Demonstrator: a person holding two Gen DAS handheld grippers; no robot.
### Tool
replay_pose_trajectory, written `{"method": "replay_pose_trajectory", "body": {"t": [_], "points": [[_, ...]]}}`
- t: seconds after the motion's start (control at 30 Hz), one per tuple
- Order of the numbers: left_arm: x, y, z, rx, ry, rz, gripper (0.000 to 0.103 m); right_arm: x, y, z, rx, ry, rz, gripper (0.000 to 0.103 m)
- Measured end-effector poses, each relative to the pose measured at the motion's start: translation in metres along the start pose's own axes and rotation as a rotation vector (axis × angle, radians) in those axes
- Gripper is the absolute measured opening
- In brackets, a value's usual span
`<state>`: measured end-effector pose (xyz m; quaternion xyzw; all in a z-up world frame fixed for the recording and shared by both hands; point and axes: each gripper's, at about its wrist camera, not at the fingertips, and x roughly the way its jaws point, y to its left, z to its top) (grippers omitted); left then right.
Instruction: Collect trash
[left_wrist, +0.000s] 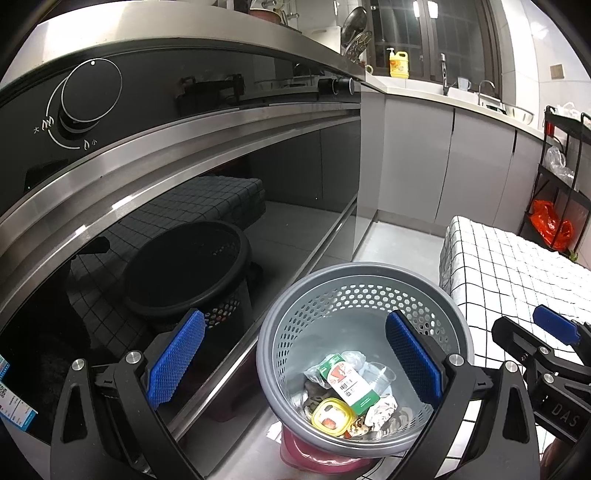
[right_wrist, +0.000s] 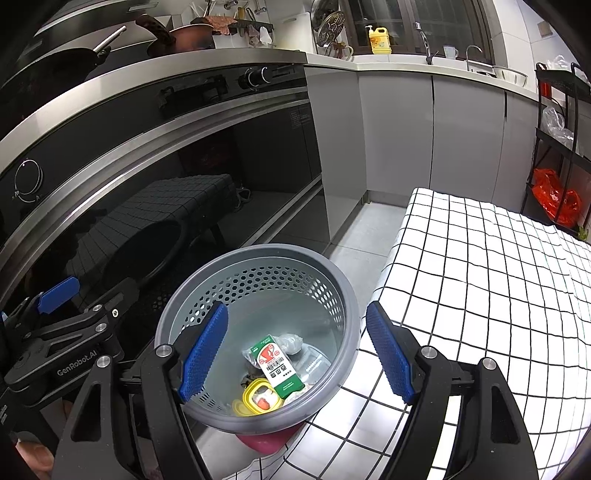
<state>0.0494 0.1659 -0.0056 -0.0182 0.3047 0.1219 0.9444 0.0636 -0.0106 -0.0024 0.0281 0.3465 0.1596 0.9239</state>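
A grey perforated waste basket (left_wrist: 369, 273) (right_wrist: 258, 254) stands on the floor between the stove front and a table. Inside lie a green-and-white carton (left_wrist: 351, 382) (right_wrist: 279, 365), a yellow-rimmed container (left_wrist: 332, 413) (right_wrist: 260, 398), crumpled paper (left_wrist: 382, 410) and a clear plastic cup (left_wrist: 380, 376). My left gripper (left_wrist: 295, 360) hovers open above the basket's left side, its pads apart and holding nothing. My right gripper (right_wrist: 297, 350) is open too, straddling the basket's right rim from above without touching it. Each gripper shows at the edge of the other's view: right gripper (left_wrist: 528, 326), left gripper (right_wrist: 92, 293).
The stove's dark glass door (left_wrist: 221, 206) lies close on the left. A table with a black-checked white cloth (right_wrist: 480, 277) adjoins the basket on the right. A pink base (right_wrist: 266, 441) sits under the basket. A black rack with a red bag (right_wrist: 554, 199) stands at the far right.
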Motion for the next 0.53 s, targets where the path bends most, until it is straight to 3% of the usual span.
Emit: {"method": "replay_pose_trajectory", "body": {"t": [0.53], "points": [[0.0009,0.0006,0.0008,-0.004,0.006,0.0,0.096,0.0001,0.0002,-0.0002,0.001,-0.001,0.0,0.074]]}}
